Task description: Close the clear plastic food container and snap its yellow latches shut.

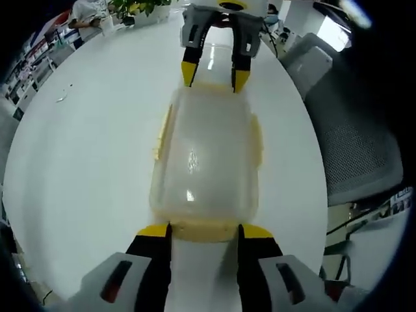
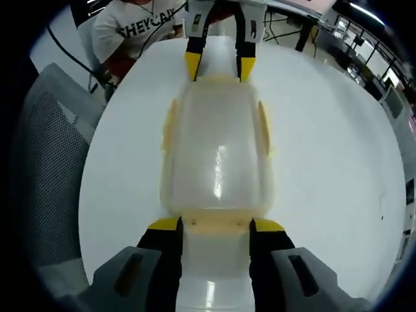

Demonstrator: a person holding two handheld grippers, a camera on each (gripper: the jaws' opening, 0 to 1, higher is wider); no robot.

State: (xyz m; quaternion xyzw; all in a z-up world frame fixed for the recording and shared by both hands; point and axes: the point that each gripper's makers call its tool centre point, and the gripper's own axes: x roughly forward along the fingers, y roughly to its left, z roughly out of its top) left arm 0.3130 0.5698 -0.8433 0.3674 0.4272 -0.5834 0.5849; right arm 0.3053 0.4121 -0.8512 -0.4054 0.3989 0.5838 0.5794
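Looking at our container (image 1: 205, 159), it's sitting lid-on in the middle of the white table (image 1: 84, 162), with the left gripper (image 1: 205, 229) and right gripper (image 2: 214, 223) both spread open, one at each short end.

Round white table (image 1: 84, 162); grey mesh chair (image 1: 354, 146) beside it (office shelving blurred behind); bright overhead light.

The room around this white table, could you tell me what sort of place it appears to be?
Probably an office or lab workspace: a grey mesh office chair beside the round white table, cluttered shelves beyond, and a seated person.
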